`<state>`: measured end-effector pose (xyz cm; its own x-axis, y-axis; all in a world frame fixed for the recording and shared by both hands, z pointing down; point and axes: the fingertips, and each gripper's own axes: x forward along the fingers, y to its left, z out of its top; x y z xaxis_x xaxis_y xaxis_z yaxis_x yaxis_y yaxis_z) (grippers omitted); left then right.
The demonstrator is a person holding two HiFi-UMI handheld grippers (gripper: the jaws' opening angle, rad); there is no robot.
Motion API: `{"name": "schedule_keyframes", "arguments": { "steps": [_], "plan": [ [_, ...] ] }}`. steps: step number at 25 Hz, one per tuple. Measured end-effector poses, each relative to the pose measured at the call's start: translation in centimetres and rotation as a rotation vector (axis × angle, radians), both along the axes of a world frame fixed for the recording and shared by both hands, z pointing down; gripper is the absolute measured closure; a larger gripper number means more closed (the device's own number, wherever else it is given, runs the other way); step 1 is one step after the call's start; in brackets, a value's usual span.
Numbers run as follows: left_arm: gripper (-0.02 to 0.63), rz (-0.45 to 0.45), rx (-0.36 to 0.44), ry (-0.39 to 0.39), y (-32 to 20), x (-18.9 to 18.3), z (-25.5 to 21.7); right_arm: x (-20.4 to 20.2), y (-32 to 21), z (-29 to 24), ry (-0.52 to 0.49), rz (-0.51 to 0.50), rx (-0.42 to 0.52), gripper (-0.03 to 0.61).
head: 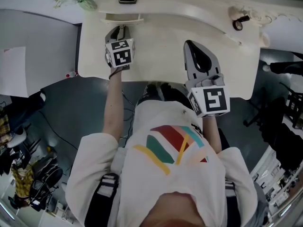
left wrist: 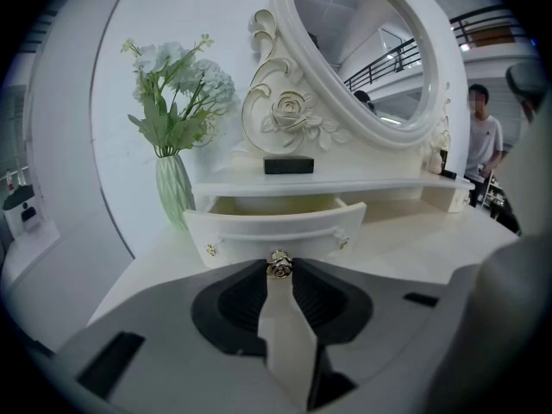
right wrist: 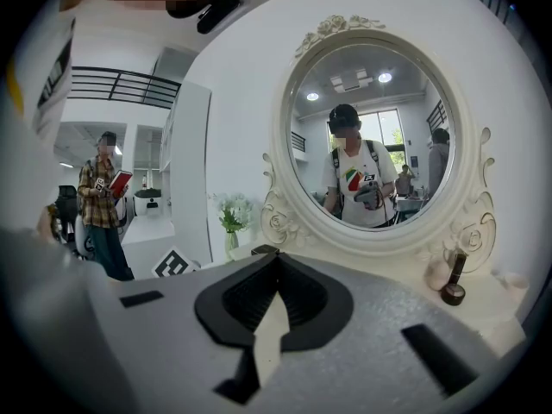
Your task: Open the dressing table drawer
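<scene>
Your right gripper [right wrist: 276,261] hangs over the right half of the dressing table [head: 156,51], near its front edge, jaws closed together on nothing. Your left gripper [head: 120,30] is clenched on the little gold rose-shaped knob [left wrist: 279,264] at the middle of the drawer [left wrist: 276,227]. The drawer sits under the raised shelf [left wrist: 345,185] toward the table's back edge, left of centre, and it is already slid partway out, its pale inside showing.

I'd judge it light and stiff, likely painted wood, so a gentle, straight pull toward the front edge should do. The knob is the only real handhold. It is small, rounded, polished metal and may slip if you twist. So shallow a drawer could come right out.

Beyond, a vase of flowers [left wrist: 175,175] stands at the back left corner, beside the oval mirror [left wrist: 371,50].
</scene>
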<state>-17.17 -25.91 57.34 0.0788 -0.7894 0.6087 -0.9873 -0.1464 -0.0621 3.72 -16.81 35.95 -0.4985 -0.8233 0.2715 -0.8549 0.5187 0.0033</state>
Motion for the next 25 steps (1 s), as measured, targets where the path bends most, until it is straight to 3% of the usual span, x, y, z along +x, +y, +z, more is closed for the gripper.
{"name": "schedule_keyframes", "arguments": {
  "steps": [25],
  "plan": [
    [0.525, 0.002, -0.019, -0.006, 2.3, -0.2, 0.1, -0.3, 0.7, -0.5, -0.008, -0.016, 0.016, 0.578]
  ]
}}
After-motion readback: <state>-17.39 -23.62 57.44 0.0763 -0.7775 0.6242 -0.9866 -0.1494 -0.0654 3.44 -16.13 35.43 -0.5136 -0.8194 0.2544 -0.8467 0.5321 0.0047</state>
